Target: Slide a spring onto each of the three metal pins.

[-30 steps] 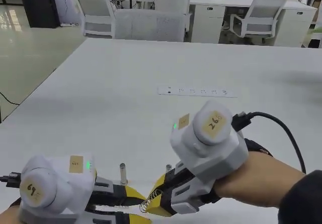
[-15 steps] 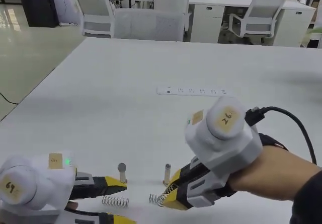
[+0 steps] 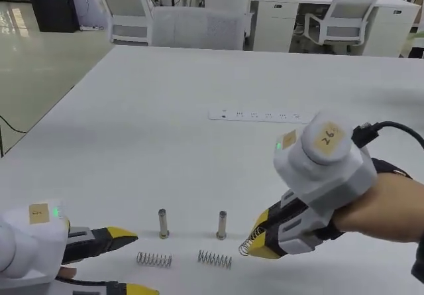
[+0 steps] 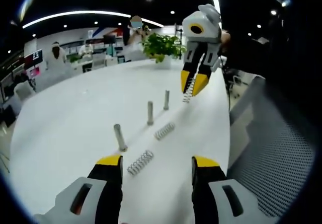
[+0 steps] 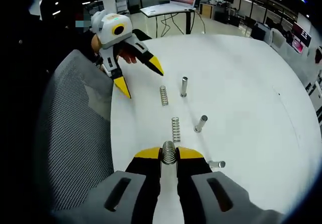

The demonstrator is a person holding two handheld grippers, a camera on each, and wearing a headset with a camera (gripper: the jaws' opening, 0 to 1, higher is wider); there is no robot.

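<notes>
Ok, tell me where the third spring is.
Head view, lower right: the spring is clamped in the right tongs, just right of a pin and of a loose spring on the table.

White table (image 3: 199, 89), silver pins (image 3: 163, 223) and springs (image 3: 154, 260), yellow-tipped black left tool (image 4: 157, 161) and right tool (image 5: 169, 154), grey mesh chair (image 5: 75, 133).

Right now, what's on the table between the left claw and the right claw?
Two loose springs lie there, with two upright pins just beyond them, in the head view.
</notes>
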